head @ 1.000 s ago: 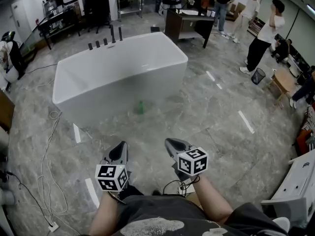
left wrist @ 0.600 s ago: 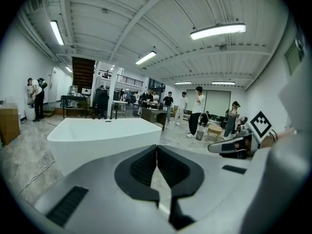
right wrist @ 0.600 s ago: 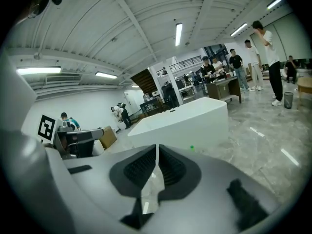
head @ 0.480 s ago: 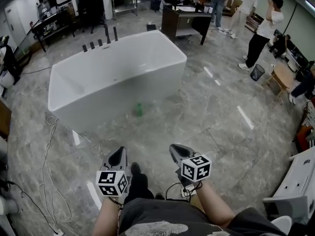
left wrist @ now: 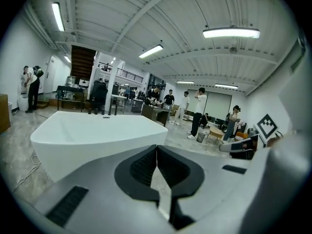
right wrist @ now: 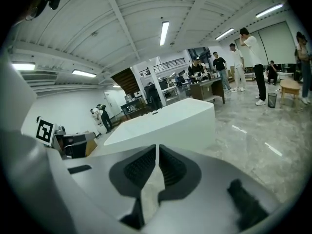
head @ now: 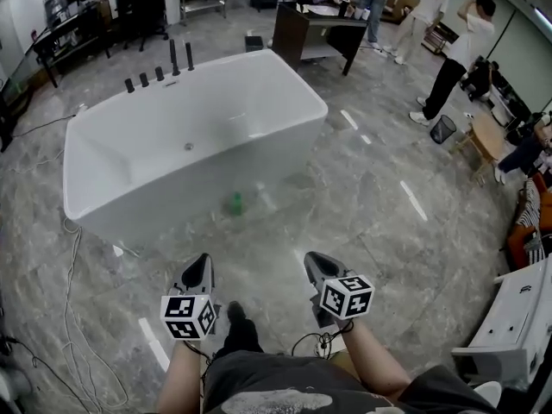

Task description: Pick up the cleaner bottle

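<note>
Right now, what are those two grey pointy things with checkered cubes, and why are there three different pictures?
Those are two grey hand-held tongs. A person holds one in each hand: the left tongs and the right tongs. The black-and-white cubes are part of them. One picture comes from a camera on the person's head, looking down. The other two come from little cameras riding on each pair of tongs, looking along the tips. Both tongs are pressed shut and hold nothing. Ahead stands a big white rectangular bathtub on the grey stone floor. A small green cleaner bottle seems to stand on the floor at the tub's near wall. The person should pick that bottle up; the tongs are not at it yet.
</note>
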### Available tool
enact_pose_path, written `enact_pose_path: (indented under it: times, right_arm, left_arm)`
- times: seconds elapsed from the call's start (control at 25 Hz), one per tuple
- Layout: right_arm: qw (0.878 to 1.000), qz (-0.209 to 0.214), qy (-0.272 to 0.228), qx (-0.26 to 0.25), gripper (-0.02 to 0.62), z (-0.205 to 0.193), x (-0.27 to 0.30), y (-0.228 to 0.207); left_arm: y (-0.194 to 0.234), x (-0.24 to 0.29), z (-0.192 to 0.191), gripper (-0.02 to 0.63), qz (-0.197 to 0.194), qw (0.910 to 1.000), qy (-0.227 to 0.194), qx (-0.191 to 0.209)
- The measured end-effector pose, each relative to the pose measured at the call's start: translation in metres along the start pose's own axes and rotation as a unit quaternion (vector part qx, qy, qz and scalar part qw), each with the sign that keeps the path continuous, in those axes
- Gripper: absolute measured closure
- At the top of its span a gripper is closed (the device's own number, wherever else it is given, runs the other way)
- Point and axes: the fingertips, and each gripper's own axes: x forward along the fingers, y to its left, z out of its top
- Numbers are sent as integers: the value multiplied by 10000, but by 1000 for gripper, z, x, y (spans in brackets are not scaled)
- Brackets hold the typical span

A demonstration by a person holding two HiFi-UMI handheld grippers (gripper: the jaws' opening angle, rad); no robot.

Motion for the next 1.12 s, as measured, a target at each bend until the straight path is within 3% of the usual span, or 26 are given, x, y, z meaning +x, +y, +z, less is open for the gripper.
enact_pose_path:
  times: [0.2,0.56,0.92,1.12]
  right_arm:
    - [9999,-112,72,-34,561,24,48,11]
    - [9974,-685,-90,220,561,55,111,0]
    - [9969,-760,40,171,561,58,150,-25]
    - [9981,-548,207,165,561,64,195,-49]
  left_arm:
    - [45,27,24,592,-21,9997,-22,-226]
    - [99,79,46,592,-365,9992,32,-157]
    - [114,115,38,592,-294,9992,189,-202]
    - [112,146,40,592,-156,9994,229,-189]
